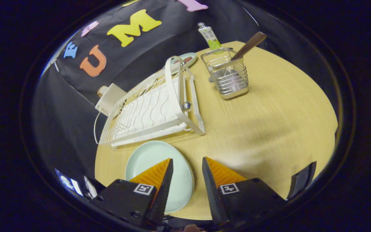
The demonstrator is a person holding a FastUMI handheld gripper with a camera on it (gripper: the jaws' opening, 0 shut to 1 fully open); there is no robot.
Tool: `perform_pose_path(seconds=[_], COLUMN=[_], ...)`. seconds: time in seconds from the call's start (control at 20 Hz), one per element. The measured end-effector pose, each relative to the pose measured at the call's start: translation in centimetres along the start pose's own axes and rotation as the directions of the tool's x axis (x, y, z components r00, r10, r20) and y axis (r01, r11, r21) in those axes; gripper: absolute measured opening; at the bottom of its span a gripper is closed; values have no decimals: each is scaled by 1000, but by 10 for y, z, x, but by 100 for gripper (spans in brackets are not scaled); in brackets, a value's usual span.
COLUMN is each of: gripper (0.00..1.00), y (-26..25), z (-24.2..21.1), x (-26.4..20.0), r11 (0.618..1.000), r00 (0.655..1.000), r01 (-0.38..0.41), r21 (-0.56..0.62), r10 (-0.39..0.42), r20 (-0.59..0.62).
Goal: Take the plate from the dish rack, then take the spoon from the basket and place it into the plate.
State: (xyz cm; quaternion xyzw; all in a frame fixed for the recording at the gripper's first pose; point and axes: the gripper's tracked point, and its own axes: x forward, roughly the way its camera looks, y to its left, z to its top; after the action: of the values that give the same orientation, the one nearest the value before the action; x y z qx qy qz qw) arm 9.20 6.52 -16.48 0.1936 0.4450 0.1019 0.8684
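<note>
A pale green plate (pixel 153 158) lies flat on the wooden table (pixel 269 129), just in front of the white dish rack (pixel 153 109). My gripper (pixel 187 162) hovers open above the plate's near right edge, one finger over the plate, the other over bare table, nothing between them. Beyond the fingers, to the right of the rack, stands a wire basket (pixel 229 75) with a brown-handled spoon (pixel 250 45) leaning out of it.
A second small dish (pixel 184 59) lies behind the rack. A green-and-white tube (pixel 209 35) stands behind the basket. A white box with a cord (pixel 109 98) sits at the rack's far left. The table's edge curves round to the right.
</note>
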Motion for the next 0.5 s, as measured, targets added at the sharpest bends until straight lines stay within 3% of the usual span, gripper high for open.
perform_pose_path(seconds=[0.15, 0.25, 0.5], gripper=[78, 83, 86], y=[-10, -23, -56], z=[13, 27, 58], x=[-32, -59, -122], r11=[994, 982, 917], r00=[987, 954, 783], r01=[69, 143, 354], r21=[-79, -125, -185], r10=[-57, -103, -182], r20=[150, 282, 595])
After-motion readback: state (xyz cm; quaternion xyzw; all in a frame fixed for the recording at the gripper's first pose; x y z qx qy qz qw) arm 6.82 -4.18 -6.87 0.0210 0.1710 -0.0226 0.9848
